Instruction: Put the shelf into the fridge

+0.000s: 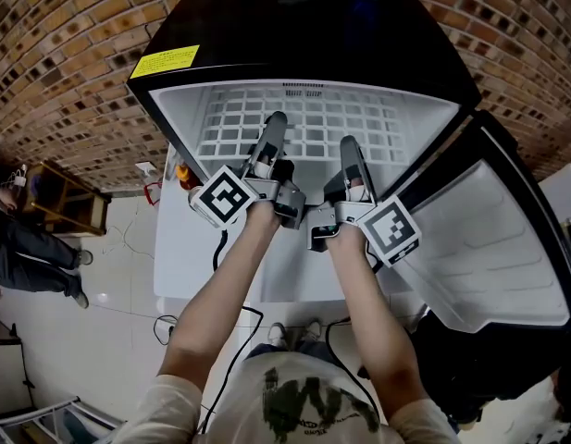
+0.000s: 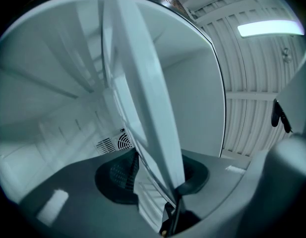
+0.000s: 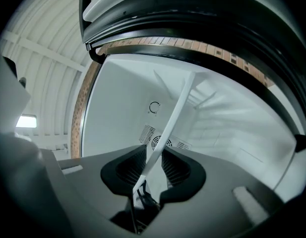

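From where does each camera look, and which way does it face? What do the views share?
Head view: on the person's head, facing steeply down into the open fridge; both forearms, left claw and right claw show.
Left gripper view: on the left claw, looking along its parted jaws into the fridge; the shelf's edge stands between them.
Right gripper view: on the right claw, likewise; the shelf's edge between its parted jaws.
Shared: all see the shelf; both gripper views see the back-wall vent.

Fridge [image 1: 248, 35] front open, room clear above shelf [image 1: 313, 123]; shelf spans wall to wall, blocking below; open door [image 1: 484, 239] crowds right side.
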A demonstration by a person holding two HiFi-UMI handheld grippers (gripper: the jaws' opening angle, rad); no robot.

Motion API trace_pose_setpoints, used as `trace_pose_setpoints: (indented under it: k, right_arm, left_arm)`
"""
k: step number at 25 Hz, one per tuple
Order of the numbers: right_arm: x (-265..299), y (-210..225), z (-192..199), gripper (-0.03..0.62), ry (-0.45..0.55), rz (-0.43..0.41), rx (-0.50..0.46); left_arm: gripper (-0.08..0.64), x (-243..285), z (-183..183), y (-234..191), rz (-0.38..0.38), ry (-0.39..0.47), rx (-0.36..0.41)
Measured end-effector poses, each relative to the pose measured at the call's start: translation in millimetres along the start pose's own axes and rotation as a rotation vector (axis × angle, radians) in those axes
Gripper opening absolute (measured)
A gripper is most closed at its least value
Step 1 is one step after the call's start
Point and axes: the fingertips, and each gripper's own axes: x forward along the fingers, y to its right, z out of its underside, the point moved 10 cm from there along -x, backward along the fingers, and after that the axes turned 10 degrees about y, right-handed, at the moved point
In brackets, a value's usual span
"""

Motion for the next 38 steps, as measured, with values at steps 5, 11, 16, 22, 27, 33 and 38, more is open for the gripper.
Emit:
trace_pose_setpoints:
  k: [5, 11, 16, 22, 27, 33, 38]
  right_arm:
    - [-7, 4, -1, 0.097, -0.019, 0.124, -0.013]
    - [-5, 3, -2, 0.097, -0.026, 0.113, -0.015]
    - [-6, 3, -3, 0.109, -0.041, 0.086, -0.024]
    - [-19, -3, -6, 0.11, -0.041, 0.057, -0.035]
    - [-41, -8, -3, 0.089, -0.036, 0.022, -0.05]
    - [-68, -31, 0, 0.048, -0.053, -0.075, -0.186]
    - [-99, -44, 10, 0.037, -0.086, -0.109, -0.245]
  left_arm:
    - [0.132, 2, 2, -2, 0.003, 0.008, -0.017]
    - [0.132, 1, -3, -3, -0.018, -0.002, 0.05]
    - [0.144, -1, 3, -5, 0.033, 0.013, -0.08]
    - [0.155, -25, 9, -2, 0.075, 0.036, -0.1]
    - [0.098, -54, 12, 7, 0.058, 0.012, -0.028]
    - [0.029, -89, 13, 32, 0.081, -0.034, 0.125]
    - [0.0, -114, 11, 65, 0.119, -0.062, 0.264]
